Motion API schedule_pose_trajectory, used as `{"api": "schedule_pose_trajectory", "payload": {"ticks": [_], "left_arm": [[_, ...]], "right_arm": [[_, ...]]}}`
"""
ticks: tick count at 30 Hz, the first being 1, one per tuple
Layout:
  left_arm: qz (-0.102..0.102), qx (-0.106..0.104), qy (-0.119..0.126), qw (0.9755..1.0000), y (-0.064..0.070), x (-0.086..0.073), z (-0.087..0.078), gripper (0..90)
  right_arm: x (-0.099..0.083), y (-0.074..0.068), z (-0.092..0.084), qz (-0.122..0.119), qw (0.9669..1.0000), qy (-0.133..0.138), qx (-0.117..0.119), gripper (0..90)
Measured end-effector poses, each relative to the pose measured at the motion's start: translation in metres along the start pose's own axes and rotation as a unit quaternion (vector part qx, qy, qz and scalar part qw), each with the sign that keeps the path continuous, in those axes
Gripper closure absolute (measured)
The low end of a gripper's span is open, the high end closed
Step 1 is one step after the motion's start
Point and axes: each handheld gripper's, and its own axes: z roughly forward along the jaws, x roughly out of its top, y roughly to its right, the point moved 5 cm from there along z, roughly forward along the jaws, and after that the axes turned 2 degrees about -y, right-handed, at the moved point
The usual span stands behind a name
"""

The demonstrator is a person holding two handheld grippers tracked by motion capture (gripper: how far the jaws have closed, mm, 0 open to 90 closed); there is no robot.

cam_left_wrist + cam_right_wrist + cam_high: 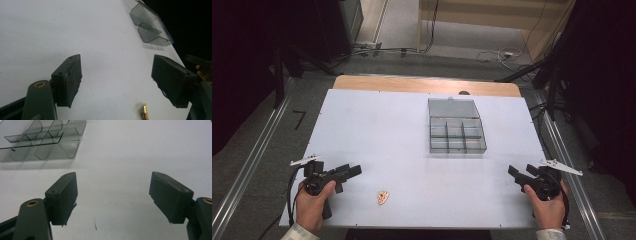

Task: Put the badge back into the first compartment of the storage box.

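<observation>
One small gold-coloured piece (384, 197) is lying on the white bench (377, 130), near the front edge and a bit left of centre. It's tiny, so it might be a little metal fitting, hard to tell. The left gripper (353, 171) is just to its left and a touch farther back, held in the person's left hand (314, 202). In the left gripper view its fingers (68, 80) are spread wide with nothing in between, and the piece (145, 111) sits on the bench just ahead of them, untouched. The right gripper (513, 173) is well apart, over at the near right corner, fingers (63, 197) also wide open and empty. Farther back, right of centre, there's a clear compartment box (457, 132) with its lid flipped open.
</observation>
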Motion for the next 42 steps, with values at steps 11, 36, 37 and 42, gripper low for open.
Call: {"api": "schedule_pose_trajectory", "payload": {"ticks": [11,36,37,42], "left_arm": [[0.010,-0.012,-0.022,0.9996,0.005,-0.006,0.003,27.6],[0.013,-0.019,-0.043,0.9988,0.014,-0.017,0.007,28.6],[0.014,-0.019,-0.045,0.9987,0.014,-0.018,0.008,28.9],[0.019,-0.021,-0.059,0.9979,0.019,-0.024,0.011,29.0]], "right_arm": [[0.000,-0.005,0.002,-0.002,0.9999,-0.002,0.011,21.4],[0.001,-0.001,-0.001,0.017,0.9997,0.001,0.017,21.6],[0.001,-0.001,-0.001,0.018,0.9997,0.002,0.017,21.6],[0.001,-0.001,-0.001,0.018,0.9997,0.005,0.017,21.7]]}}
